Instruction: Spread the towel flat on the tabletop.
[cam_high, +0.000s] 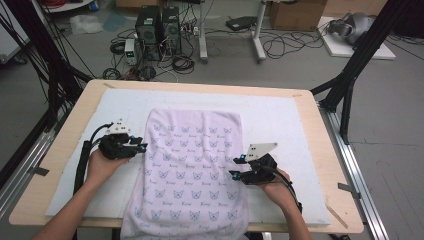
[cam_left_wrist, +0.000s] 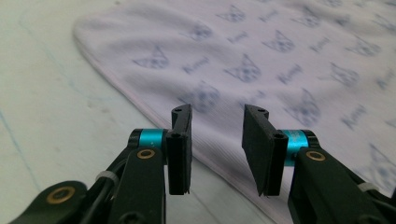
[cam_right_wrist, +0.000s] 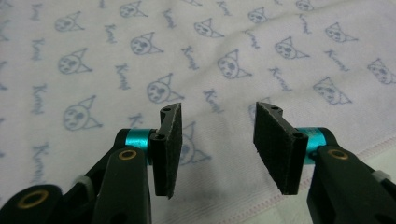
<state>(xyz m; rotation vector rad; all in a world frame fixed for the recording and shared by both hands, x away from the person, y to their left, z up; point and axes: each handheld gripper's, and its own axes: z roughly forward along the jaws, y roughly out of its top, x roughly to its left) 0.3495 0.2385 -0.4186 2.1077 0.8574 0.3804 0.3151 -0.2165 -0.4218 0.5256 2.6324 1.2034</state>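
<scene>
The patterned cloth (cam_high: 192, 167) lies flat on the bench (cam_high: 320, 200), its long axis running away from the person, its near end hanging over the bench's front edge. It sits between the two tongs. The left tongs (cam_high: 141, 144) hang spread and empty just off the cloth's left hem (cam_left_wrist: 154, 114), pointing in at it. The right tongs (cam_high: 236, 166) are spread too, empty, over the cloth just inside its right hem (cam_right_wrist: 299, 189). Both edges seem equally within reach.
</scene>
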